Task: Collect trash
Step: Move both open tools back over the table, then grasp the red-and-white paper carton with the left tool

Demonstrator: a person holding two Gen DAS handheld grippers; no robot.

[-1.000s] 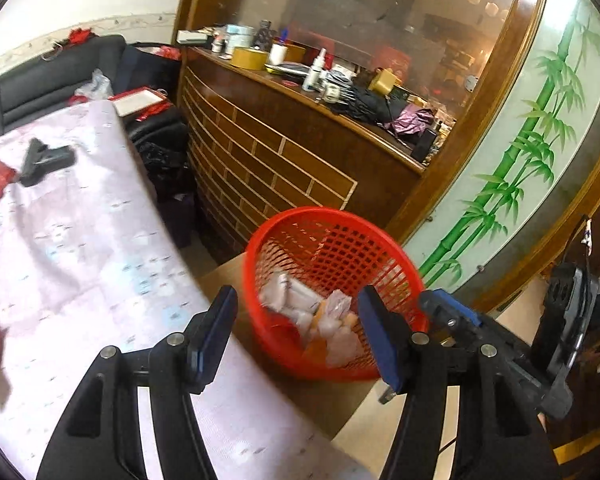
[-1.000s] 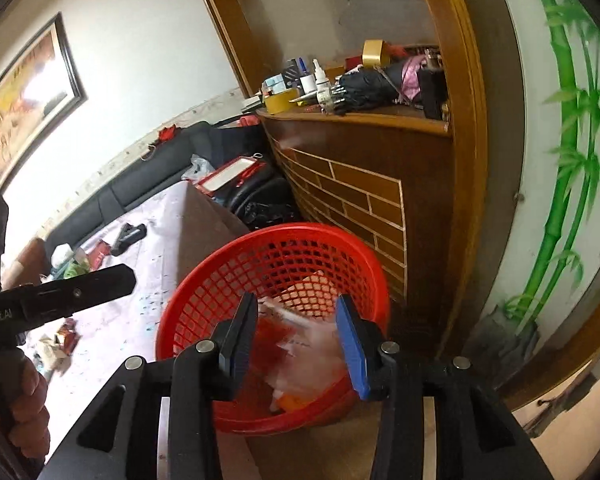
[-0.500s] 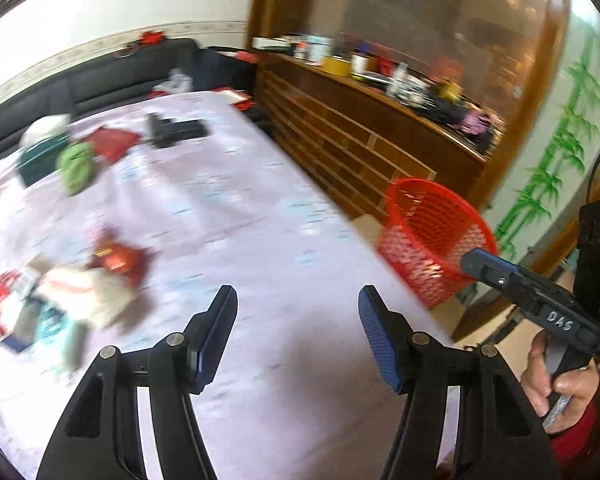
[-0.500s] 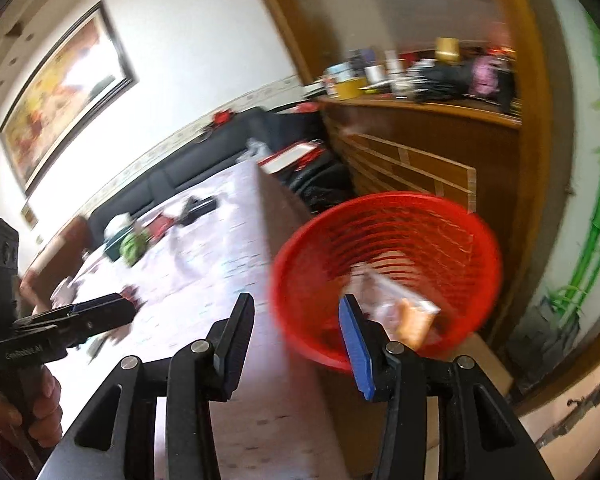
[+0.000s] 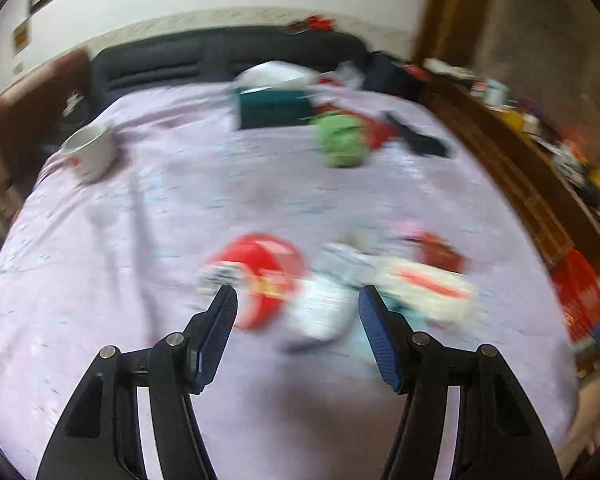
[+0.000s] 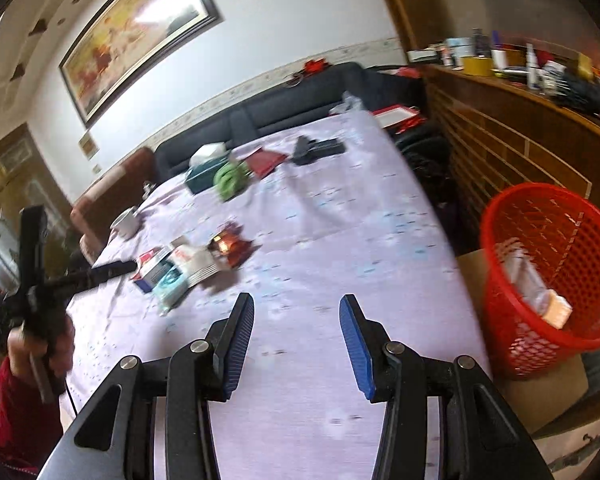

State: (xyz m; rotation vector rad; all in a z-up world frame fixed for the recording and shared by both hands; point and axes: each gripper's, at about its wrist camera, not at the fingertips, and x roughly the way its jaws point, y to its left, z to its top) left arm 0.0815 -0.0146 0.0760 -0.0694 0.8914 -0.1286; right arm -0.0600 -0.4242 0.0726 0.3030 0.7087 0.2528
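Note:
A heap of trash lies on the lilac tablecloth: a red-and-white packet [image 5: 260, 272], white wrappers [image 5: 324, 312] and a red foil wrapper [image 5: 440, 252], all blurred. My left gripper [image 5: 296, 304] hovers open just in front of the heap with nothing between its fingers. The right wrist view shows the same heap [image 6: 180, 268], with the left gripper [image 6: 128, 267] reaching at it from the left in a person's hand. My right gripper [image 6: 296, 316] is open and empty above bare cloth. The red mesh basket [image 6: 552, 272] stands at the right, with packets inside.
Farther back on the table are a white mug [image 5: 92, 152], a teal tissue box [image 5: 274, 108], a green bundle [image 5: 342, 144] and a black object [image 5: 420, 140]. A dark sofa [image 6: 300, 104] runs behind. The basket rests on a cardboard box [image 6: 540, 384] beside a cluttered wooden counter [image 6: 520, 128].
Both views swung left from the red basket to the table. A packet seen between the right fingers now lies in the basket. The left gripper has reached the trash heap.

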